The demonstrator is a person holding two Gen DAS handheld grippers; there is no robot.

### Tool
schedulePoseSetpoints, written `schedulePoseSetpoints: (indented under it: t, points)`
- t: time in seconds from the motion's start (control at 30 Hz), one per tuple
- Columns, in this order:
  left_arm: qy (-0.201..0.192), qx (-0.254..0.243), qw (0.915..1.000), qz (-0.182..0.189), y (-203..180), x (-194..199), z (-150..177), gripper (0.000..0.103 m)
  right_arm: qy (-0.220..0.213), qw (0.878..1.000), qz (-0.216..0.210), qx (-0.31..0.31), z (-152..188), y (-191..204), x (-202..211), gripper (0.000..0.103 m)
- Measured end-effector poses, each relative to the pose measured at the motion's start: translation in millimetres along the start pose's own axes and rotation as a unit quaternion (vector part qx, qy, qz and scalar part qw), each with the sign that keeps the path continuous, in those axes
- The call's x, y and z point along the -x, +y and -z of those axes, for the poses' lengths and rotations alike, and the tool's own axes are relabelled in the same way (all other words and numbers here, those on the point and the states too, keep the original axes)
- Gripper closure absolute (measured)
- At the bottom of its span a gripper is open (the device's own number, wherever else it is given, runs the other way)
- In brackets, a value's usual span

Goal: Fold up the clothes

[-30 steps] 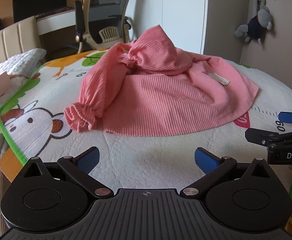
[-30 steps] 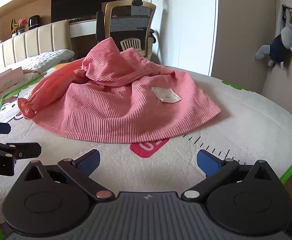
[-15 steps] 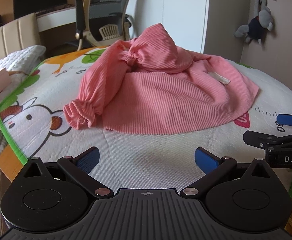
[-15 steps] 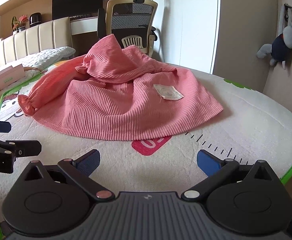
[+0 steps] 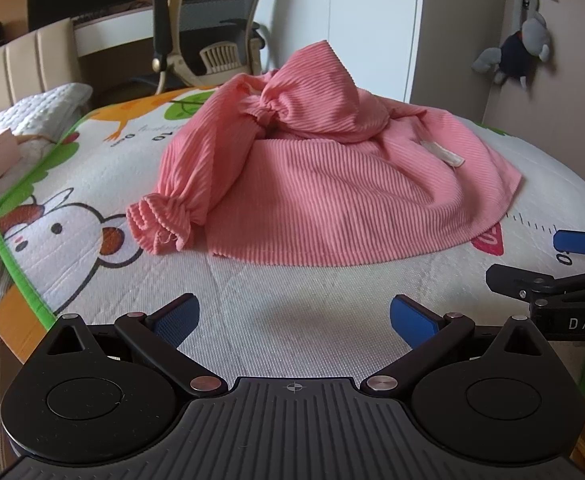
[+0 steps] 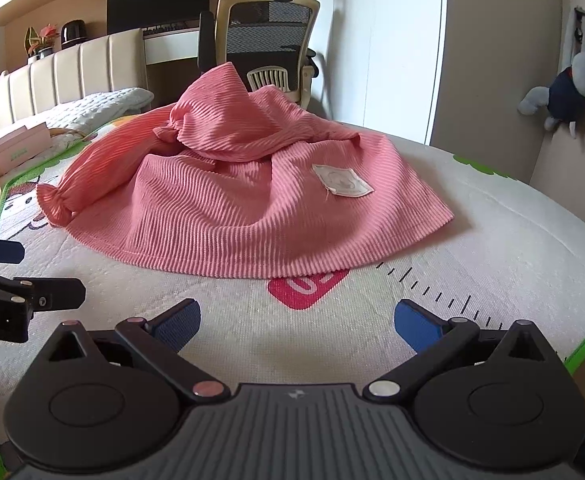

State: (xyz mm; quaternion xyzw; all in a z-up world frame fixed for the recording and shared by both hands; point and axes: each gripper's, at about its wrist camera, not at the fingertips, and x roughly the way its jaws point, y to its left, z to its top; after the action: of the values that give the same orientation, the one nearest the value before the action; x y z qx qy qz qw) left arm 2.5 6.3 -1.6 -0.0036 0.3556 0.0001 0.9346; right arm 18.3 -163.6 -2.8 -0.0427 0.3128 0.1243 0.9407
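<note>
Grippers L (image 5: pixel 291 316) & R (image 6: pixel 297 320) both wide open, empty, near crumpled pink top (image 5: pixel 324 184) on mat (image 5: pixel 292 300).

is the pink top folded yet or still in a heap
Still in a heap: the pink top lies crumpled on the mat, one sleeve trailing out, hem uneven.

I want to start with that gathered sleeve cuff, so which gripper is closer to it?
Left. The left gripper hangs open just short of the cuff, slightly to its right; the right gripper, also open, sits further right, facing the hem.
</note>
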Motion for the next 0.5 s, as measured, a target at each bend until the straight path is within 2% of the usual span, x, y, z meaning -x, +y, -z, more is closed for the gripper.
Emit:
schedulePoseSetpoints:
  t: [0.5]
  points:
    - [0.006,0.005,1.0,0.001,1.9,-1.9,0.5,0.0,0.008,1.0,0.001,0.0,1.5,0.7,-2.4,0.0]
